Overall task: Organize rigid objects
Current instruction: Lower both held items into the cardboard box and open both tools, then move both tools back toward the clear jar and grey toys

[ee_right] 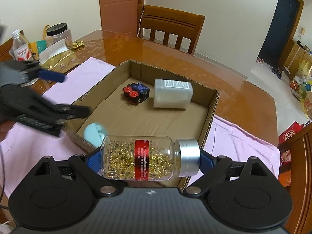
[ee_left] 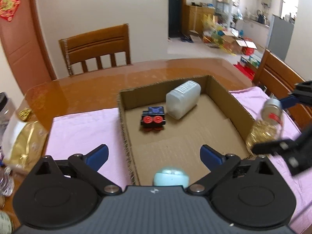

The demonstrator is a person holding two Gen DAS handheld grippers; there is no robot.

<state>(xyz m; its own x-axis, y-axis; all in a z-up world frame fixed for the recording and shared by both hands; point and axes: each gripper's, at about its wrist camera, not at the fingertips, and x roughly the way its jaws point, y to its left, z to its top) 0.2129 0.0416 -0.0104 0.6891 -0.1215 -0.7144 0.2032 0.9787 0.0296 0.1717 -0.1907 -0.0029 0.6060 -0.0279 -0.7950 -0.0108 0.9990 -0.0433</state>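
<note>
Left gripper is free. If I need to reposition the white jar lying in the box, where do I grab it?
Grip the white jar across its flat side walls at mid-body, coming from above with the left gripper. It lies on its side; the toy train sits near its lower end, so stay toward the middle.

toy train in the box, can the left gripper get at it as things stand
Probably yes. The left gripper is open and empty over the cardboard box, and the toy train lies ahead on the open floor, with only the white bottle beside it.
</note>
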